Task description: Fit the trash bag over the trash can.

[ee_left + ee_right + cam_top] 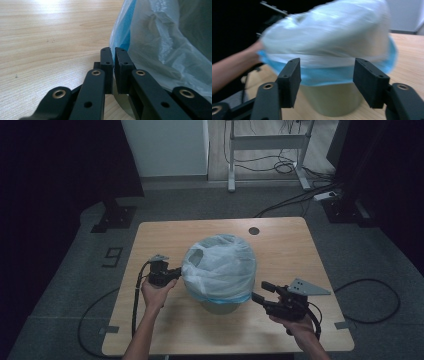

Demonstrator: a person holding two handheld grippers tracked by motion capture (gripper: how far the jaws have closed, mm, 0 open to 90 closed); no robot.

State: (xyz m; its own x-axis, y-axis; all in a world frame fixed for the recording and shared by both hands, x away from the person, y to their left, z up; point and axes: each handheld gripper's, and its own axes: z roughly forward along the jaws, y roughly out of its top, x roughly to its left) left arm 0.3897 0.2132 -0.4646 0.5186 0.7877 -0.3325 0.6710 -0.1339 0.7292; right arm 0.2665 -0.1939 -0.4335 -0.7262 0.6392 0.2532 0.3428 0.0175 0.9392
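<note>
White translucent bin liner [220, 265] inspected on the wooden table [290, 240]; found ballooned up over a pale waste bin [220, 306] standing near the middle of the top. Noted the blue hem [324, 76] hanging outside and around the upper part of the bin on the near side, with the lower wall of the bin left bare beneath it. Could not confirm the hem's position on the far side, hidden by the puffed film.

Checked the left gripper [176, 272] at the liner's left flank: jaws closed nearly together, with a fold of the film by the hem pinched between the pads, as seen in the left gripper view. Checked the right gripper [261, 291] at the bin's near right: jaws standing well apart, nothing between the pads, pointed at the hem and the bin wall but clear of both. Noted motion blur across the liner in the right gripper view.

Assessed progress as roughly midway. Done, by the evidence: liner opened, placed mouth-down over the rim, hem drawn below the rim at the front. Outstanding, in the inspector's judgement: hem to be pulled down evenly all round, trapped air to be released, and the body of the liner to be pressed down inside the bin. No tears seen in the film.
</note>
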